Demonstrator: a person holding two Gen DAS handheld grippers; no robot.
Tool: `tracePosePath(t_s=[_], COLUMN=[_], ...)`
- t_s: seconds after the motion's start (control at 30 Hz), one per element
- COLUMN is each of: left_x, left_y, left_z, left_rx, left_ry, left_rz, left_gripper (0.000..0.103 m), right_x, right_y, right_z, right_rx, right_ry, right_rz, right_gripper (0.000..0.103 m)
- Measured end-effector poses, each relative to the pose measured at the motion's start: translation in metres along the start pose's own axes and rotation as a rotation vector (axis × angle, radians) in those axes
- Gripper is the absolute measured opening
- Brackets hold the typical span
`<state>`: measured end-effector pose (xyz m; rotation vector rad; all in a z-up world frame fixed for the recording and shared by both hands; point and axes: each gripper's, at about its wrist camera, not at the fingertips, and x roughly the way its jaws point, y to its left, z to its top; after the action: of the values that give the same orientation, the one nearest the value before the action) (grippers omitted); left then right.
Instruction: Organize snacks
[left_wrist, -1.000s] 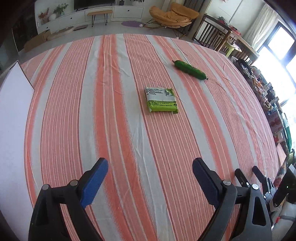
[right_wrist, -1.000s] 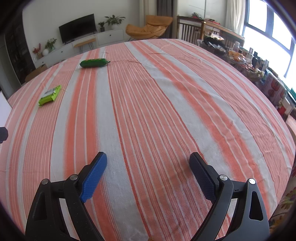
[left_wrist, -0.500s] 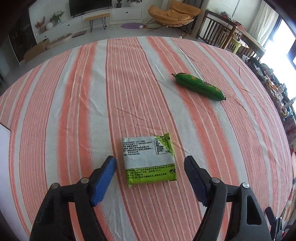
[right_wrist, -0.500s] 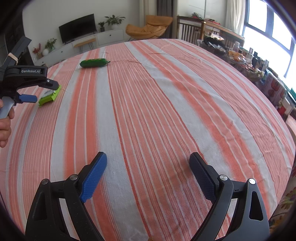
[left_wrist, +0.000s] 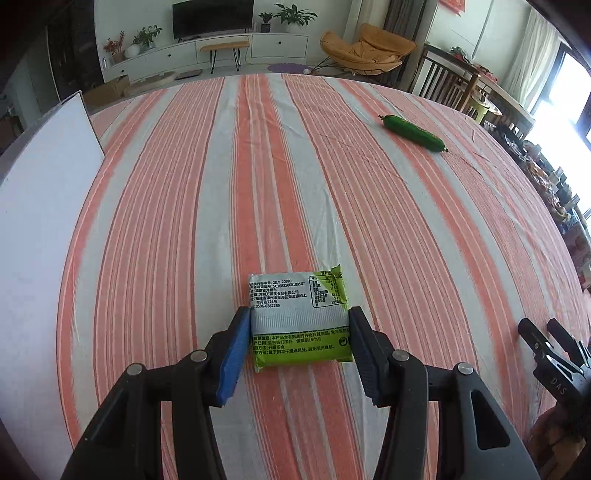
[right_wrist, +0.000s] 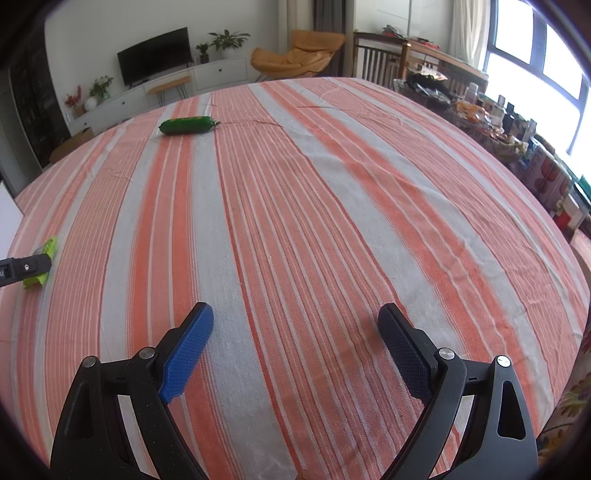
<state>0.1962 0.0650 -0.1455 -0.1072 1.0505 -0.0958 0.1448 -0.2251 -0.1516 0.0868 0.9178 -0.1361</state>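
Note:
A green and silver snack packet (left_wrist: 295, 295) lies flat on the striped tablecloth (left_wrist: 166, 221). My left gripper (left_wrist: 299, 314) straddles its near half; the jaws are closing and both pads meet the packet's left and right edges. From the right wrist view the packet (right_wrist: 48, 246) shows at the far left, partly behind a left finger (right_wrist: 22, 268). A dark green tube-shaped snack (left_wrist: 412, 132) rests far back on the cloth, also in the right wrist view (right_wrist: 188, 125). My right gripper (right_wrist: 295, 310) hovers open over bare cloth, nothing between its fingers.
A white board (left_wrist: 40, 221) lies along the table's left edge. The right gripper's black fingers (left_wrist: 546, 339) show at the lower right of the left wrist view. Wooden chairs (left_wrist: 447, 85) and a cluttered sideboard (right_wrist: 498, 125) stand beyond the right side.
The left gripper advanced to the packet and lowered over it, its jaws narrowing from wide apart until the pads reached the packet's sides. The right gripper stayed put.

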Motion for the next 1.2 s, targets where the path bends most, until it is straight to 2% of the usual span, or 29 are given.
tracePosePath(t_s=[0.1,0.17,0.2,0.23,0.33,0.5,0.87,1.0,1.07,1.2], left_x=[-0.008,-0.007,-0.004,0.0,0.003,0.01,0.011,0.011,0.011,0.011], left_y=[0.001,-0.007,-0.009,-0.011,-0.012,-0.005,-0.006,-0.006,-0.006,-0.006], left_z=[-0.017,-0.021,-0.021,-0.021,-0.022,-0.019,-0.02,-0.02,-0.02,-0.02], left_rx=[0.022,0.055,0.069,0.081,0.101,0.079,0.08,0.08,0.08,0.078], left_ry=[-0.058,-0.072,-0.066,-0.06,-0.092,-0.101,-0.103,-0.104,-0.104,-0.104], left_rz=[0.01,0.024,0.046,0.073,0.113,0.099,0.103,0.102,0.102,0.1], left_gripper=[0.055,0.065,0.078,0.083,0.092,0.103,0.103,0.103,0.103,0.103], right_x=[0.0,0.0,0.0,0.0,0.0,0.0,-0.001,-0.001,0.005,0.032], right_y=[0.0,0.0,0.0,0.0,0.0,0.0,-0.001,-0.004,-0.008,0.005], right_z=[0.0,0.0,0.0,0.0,0.0,-0.001,-0.002,0.001,0.015,0.071], right_rx=[0.0,0.0,0.0,0.0,0.001,0.002,-0.001,-0.075,-0.098,-0.168], right_ry=[0.0,0.0,0.0,0.0,0.0,0.0,0.0,-0.004,-0.024,-0.005], right_rz=[0.0,0.0,0.0,0.0,0.0,-0.002,0.0,0.039,0.08,0.187], right_gripper=[0.093,0.093,0.093,0.093,0.093,0.094,0.094,0.092,0.092,0.092])
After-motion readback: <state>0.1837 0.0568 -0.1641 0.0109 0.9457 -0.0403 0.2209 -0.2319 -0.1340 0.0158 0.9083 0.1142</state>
